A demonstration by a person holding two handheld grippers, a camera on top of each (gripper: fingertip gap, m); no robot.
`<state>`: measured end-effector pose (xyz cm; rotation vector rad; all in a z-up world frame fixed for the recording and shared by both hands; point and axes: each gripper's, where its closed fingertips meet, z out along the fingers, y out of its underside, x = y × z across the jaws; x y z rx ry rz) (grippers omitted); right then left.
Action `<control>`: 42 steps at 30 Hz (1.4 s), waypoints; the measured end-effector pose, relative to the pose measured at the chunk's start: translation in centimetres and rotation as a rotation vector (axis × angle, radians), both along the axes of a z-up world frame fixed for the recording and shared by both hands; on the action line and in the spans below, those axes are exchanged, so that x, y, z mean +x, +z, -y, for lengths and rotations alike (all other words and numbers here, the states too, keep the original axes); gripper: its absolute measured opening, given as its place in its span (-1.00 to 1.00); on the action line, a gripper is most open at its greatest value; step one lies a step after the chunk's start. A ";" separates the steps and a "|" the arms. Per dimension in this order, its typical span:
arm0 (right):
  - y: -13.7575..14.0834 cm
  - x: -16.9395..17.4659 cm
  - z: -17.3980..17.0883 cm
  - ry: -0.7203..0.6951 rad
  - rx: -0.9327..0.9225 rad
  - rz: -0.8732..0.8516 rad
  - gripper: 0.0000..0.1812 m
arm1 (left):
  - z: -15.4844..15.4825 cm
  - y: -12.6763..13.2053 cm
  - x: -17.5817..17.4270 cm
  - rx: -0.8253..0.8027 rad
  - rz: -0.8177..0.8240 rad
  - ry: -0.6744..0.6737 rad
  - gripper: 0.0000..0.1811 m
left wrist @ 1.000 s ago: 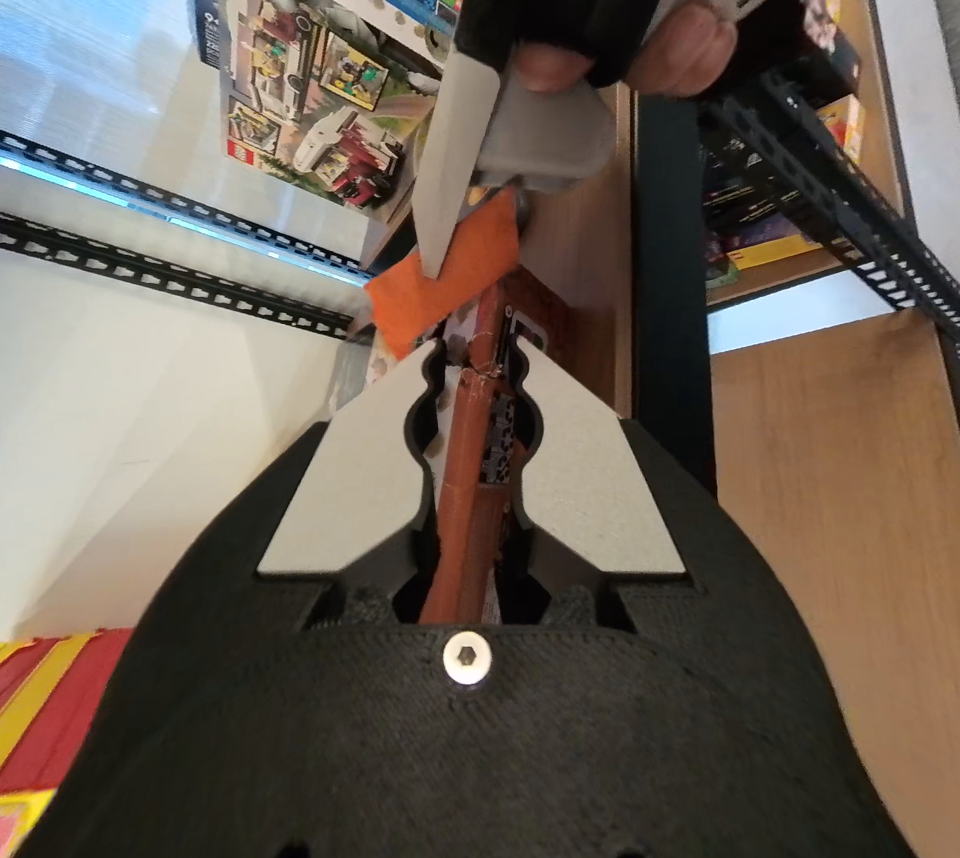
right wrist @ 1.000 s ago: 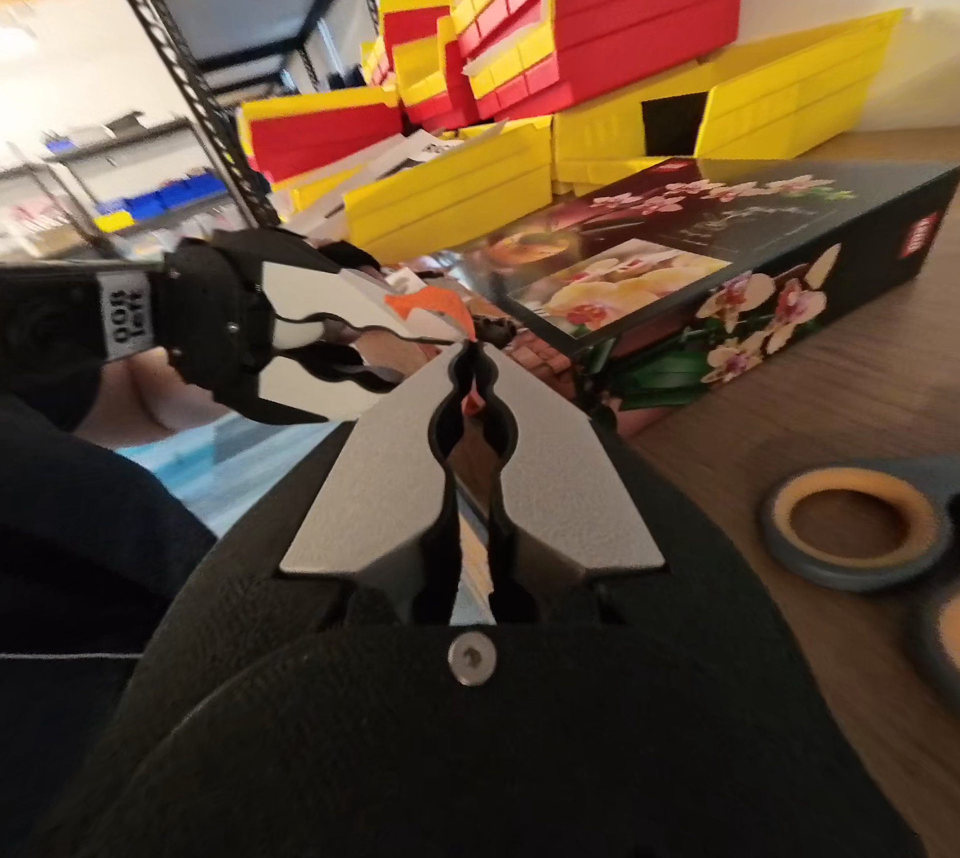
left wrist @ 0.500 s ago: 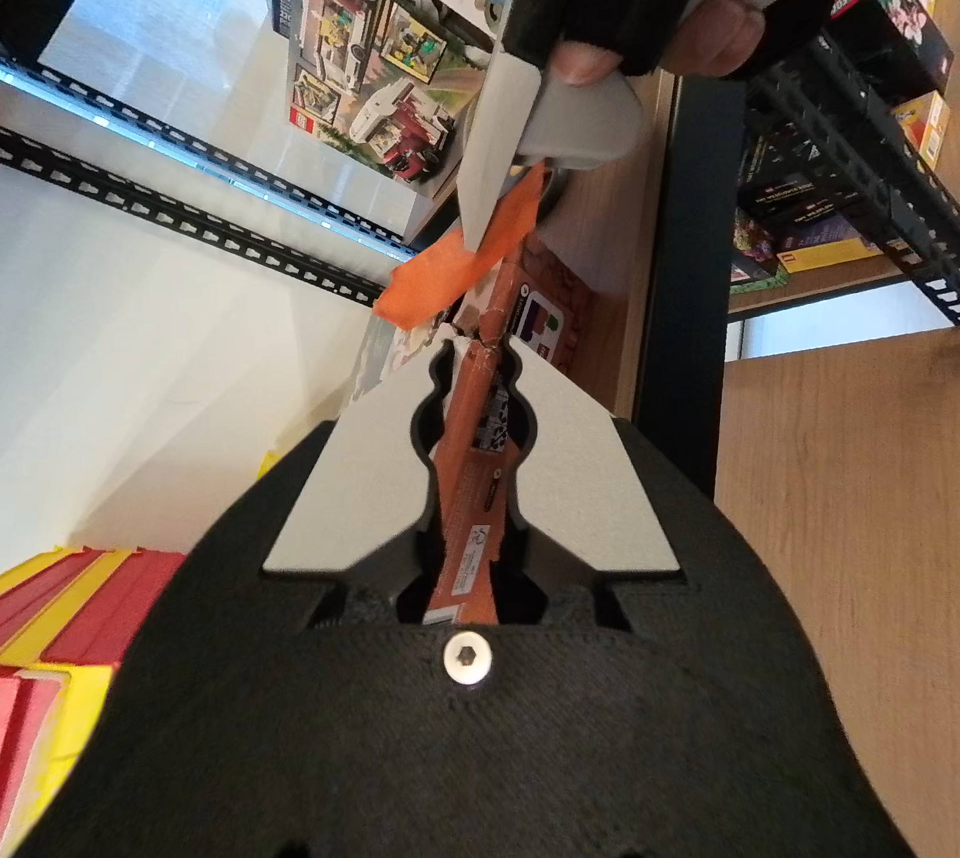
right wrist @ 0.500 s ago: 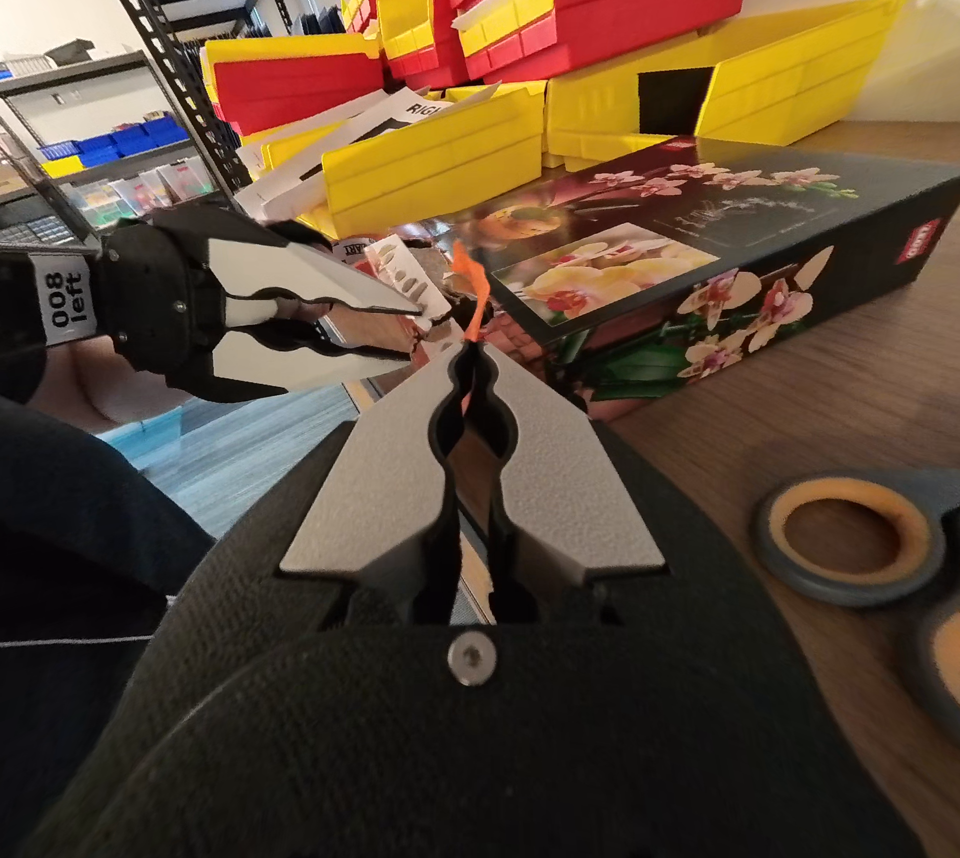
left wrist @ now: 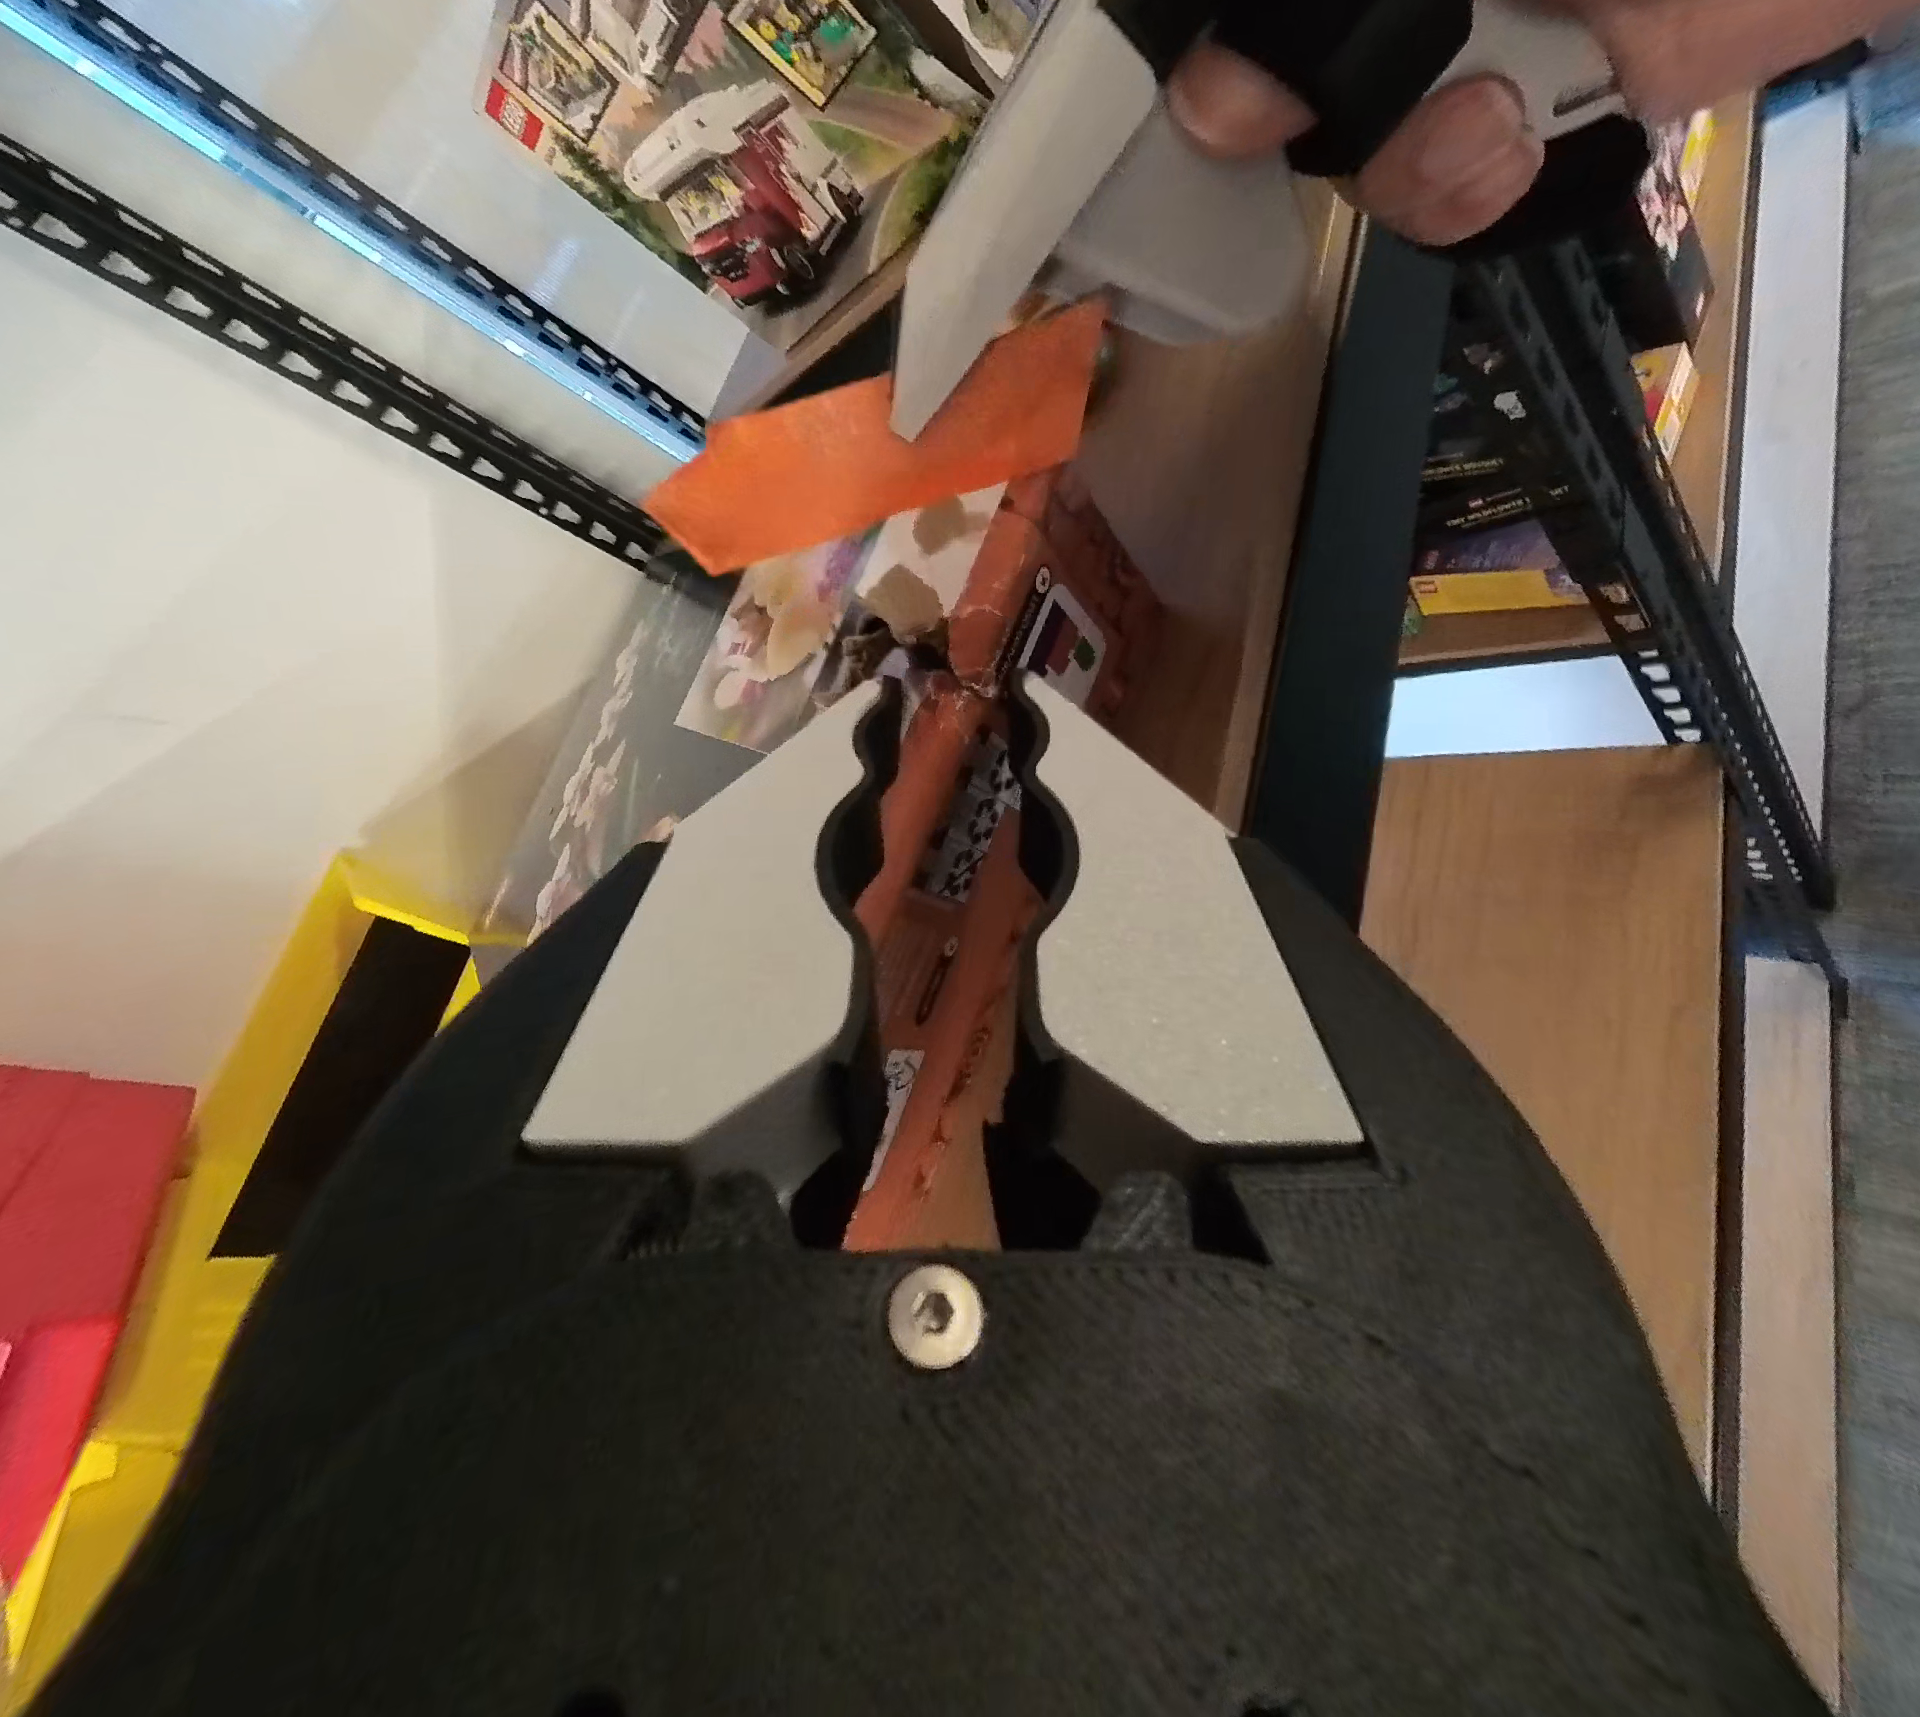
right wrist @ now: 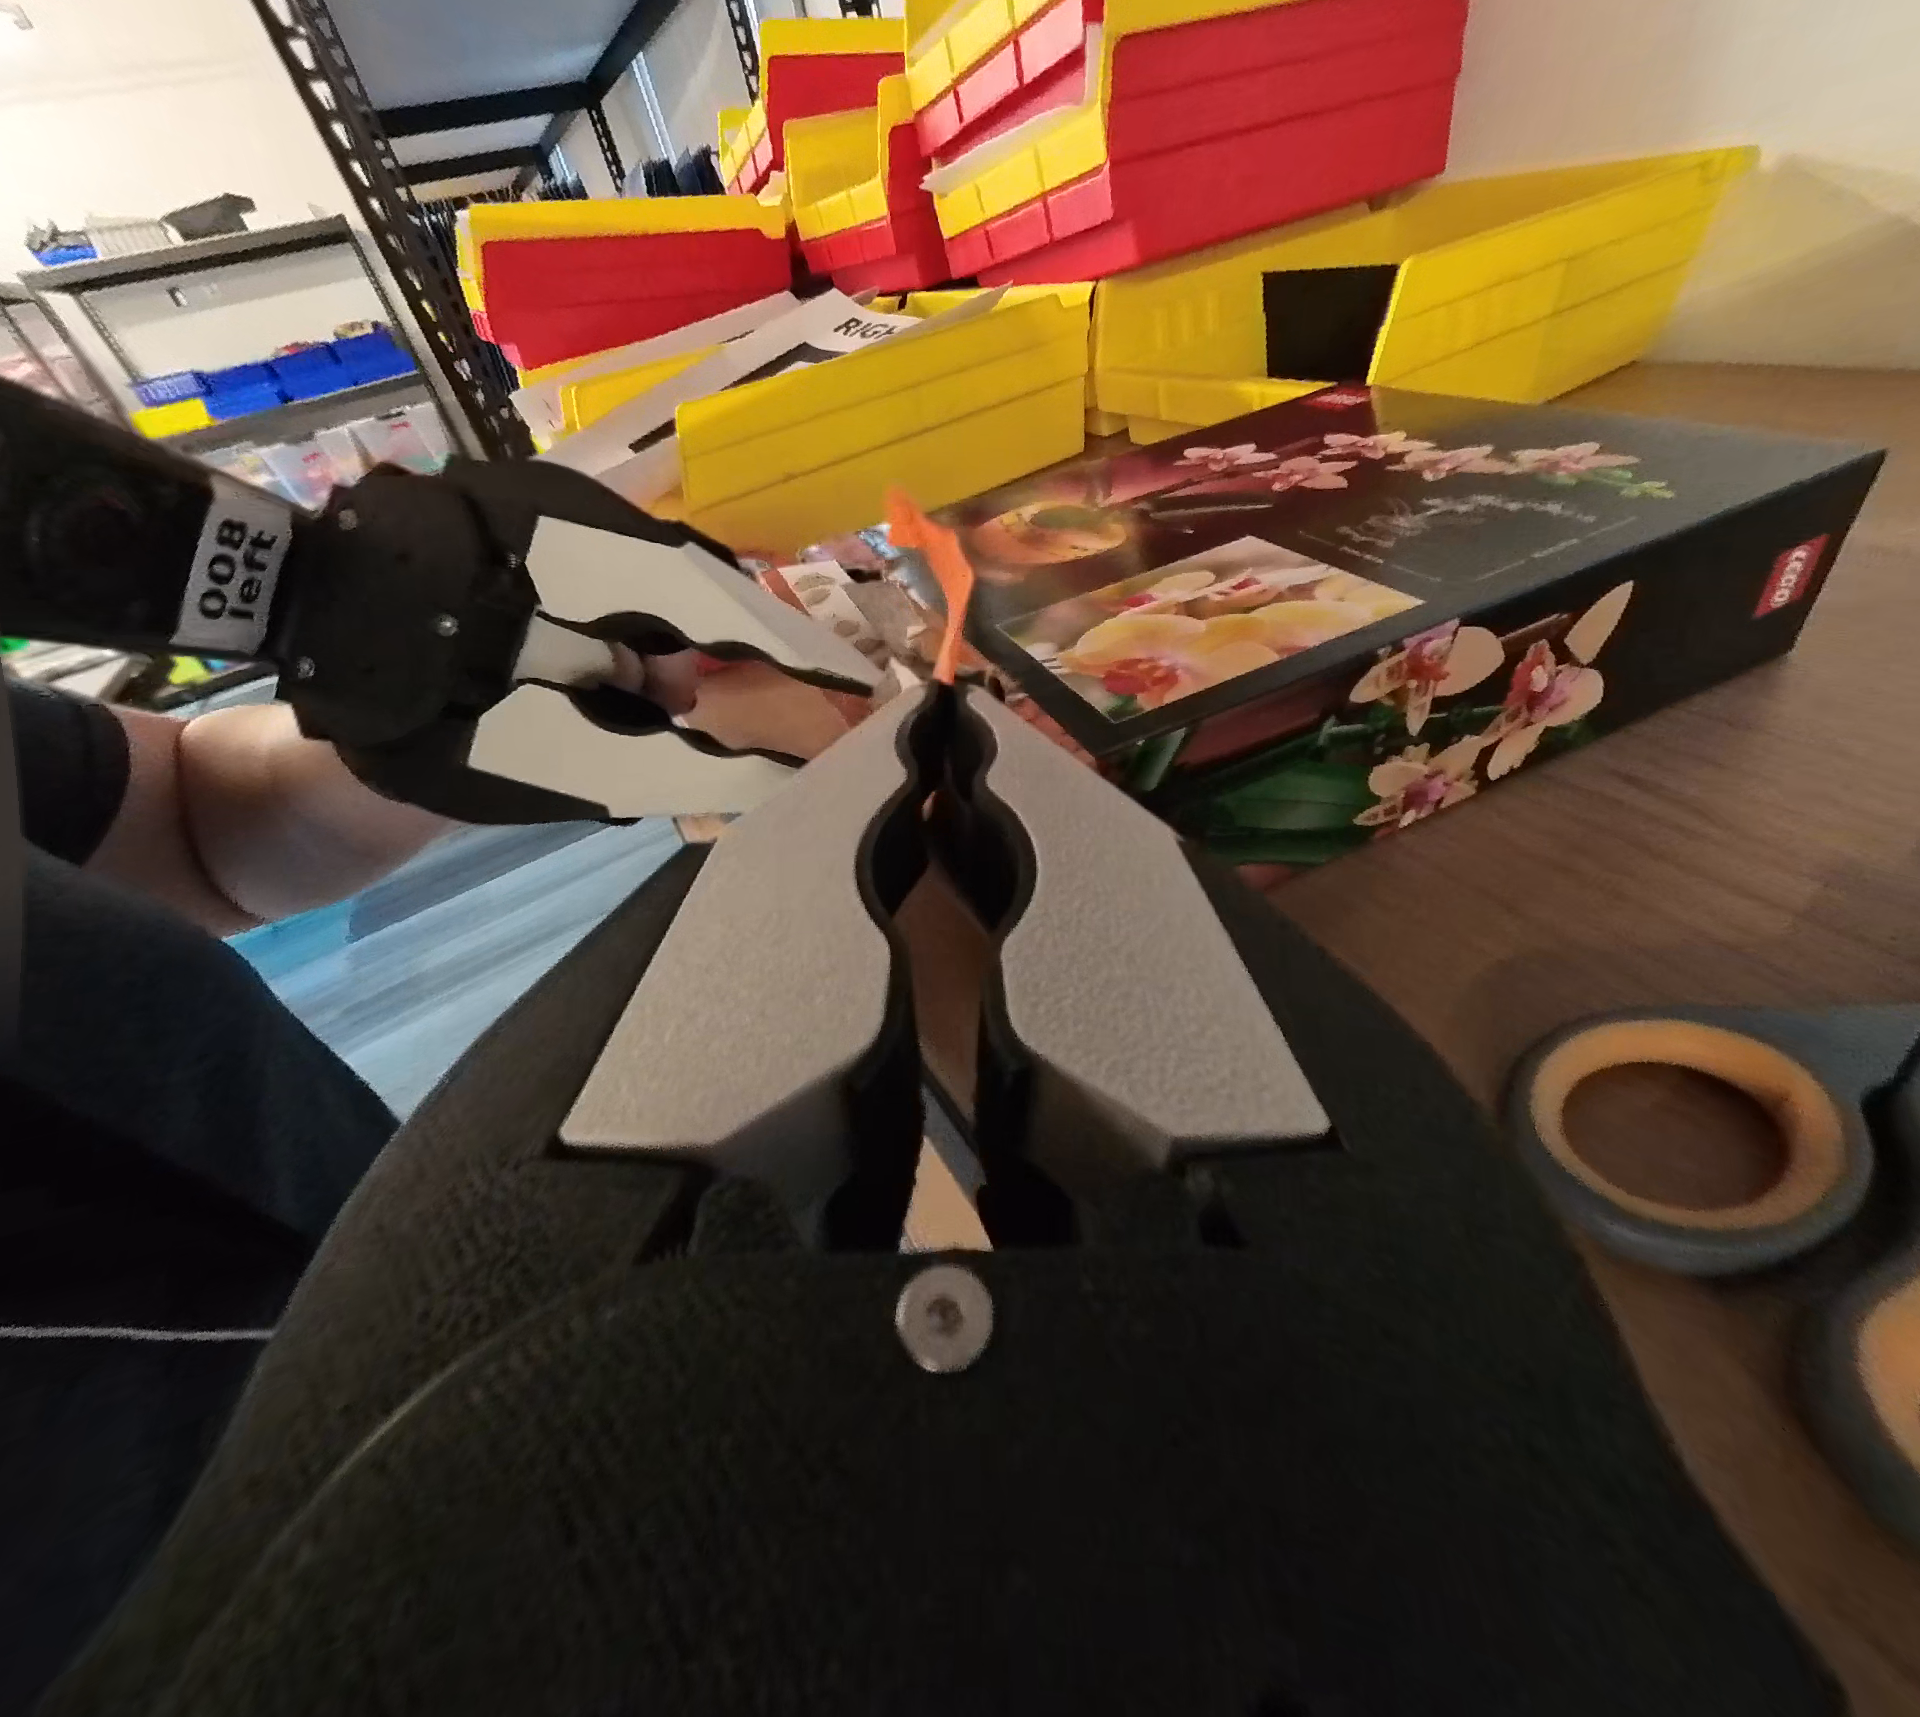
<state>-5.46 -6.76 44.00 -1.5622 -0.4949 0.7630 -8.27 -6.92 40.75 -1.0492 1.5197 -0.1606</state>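
Observation:
My left gripper point(left wrist: 951, 691) is shut on the orange-brown end flap point(left wrist: 935, 992) of a dark box printed with flowers point(right wrist: 1351, 607). The box lies on the wooden table point(right wrist: 1662, 888). My right gripper point(right wrist: 940, 691) is shut on a strip of orange tape point(right wrist: 940, 597), which stands edge-on above its tips. In the left wrist view the right gripper point(left wrist: 935, 410), held by a hand, pinches the tape strip point(left wrist: 831, 472) just above the flap, with one end hanging free to the left. The left gripper point(right wrist: 831, 722) also shows in the right wrist view, close beside the right gripper's tips.
Red and yellow bins point(right wrist: 1195, 57) are stacked behind the box against the wall. Scissors handles point(right wrist: 1694, 1137) lie on the table at the right. Black metal shelving point(right wrist: 364, 140) stands at the left. Toy boxes point(left wrist: 675, 57) sit on a shelf in the left wrist view. Left tips to right tips: about 5 cm.
The right gripper has turned and drawn the orange tape away from the flap, so more of the strip shows. The left gripper keeps its hold on the flap and has shifted slightly.

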 end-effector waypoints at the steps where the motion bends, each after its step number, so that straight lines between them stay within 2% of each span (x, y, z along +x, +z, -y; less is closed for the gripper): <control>1: 0.1 0.0 0.0 -0.004 0.005 0.005 -1.00 | -0.1 -0.1 0.1 -0.013 -0.013 0.003 -0.81; 9: 1.6 0.8 0.6 -0.007 0.040 -0.061 -1.00 | -0.5 0.1 0.3 -0.137 -0.004 0.009 -0.81; 15: -0.2 -0.3 0.7 0.020 -0.035 -0.020 -1.00 | 0.0 0.0 0.1 0.003 -0.019 0.006 -0.81; 20: -1.2 -0.4 0.4 -0.014 -0.078 0.039 -1.00 | 0.2 0.7 0.1 0.011 0.048 -0.012 -0.74; 22: -1.4 -0.5 0.4 -0.011 -0.088 0.030 -1.00 | 0.7 1.2 0.2 0.053 0.085 -0.064 -0.71; 25: -1.5 -0.5 0.3 -0.004 -0.104 -0.001 -1.00 | 1.9 1.0 0.4 0.150 0.101 -0.190 -0.78; 30: -1.6 -0.4 0.5 0.006 -0.124 -0.034 -1.00 | 1.7 0.4 0.6 0.230 0.048 -0.221 -0.74; 36: 0.7 0.4 1.3 0.006 -0.052 -0.144 -1.00 | 1.3 -0.3 1.3 0.236 -0.035 -0.225 -0.74; 42: 1.7 1.9 1.9 -0.065 0.000 -0.152 -1.00 | 1.4 1.0 0.4 0.157 0.036 -0.198 -0.70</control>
